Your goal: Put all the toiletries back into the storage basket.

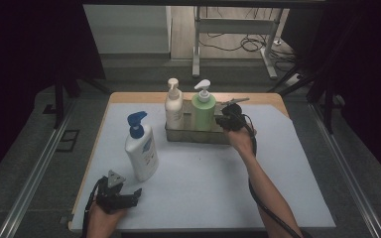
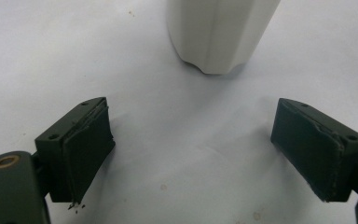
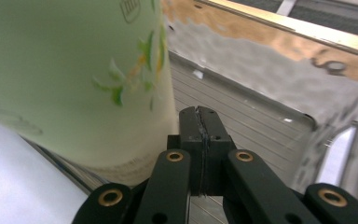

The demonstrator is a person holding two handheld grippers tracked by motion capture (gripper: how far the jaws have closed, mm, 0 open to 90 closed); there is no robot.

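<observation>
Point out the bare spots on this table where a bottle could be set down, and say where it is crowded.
The white mat is bare between the blue-pump lotion bottle and the right forearm, and along its right edge beyond that arm. The metal tray is crowded: white bottle, green bottle, and the shut right tool beside it. The open left tool takes the near left corner.

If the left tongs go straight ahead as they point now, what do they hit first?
Most likely the white bottle, standing upright dead ahead on the white mat. The left tongs are open with bare mat between; how far off it stands is hard to judge.
</observation>
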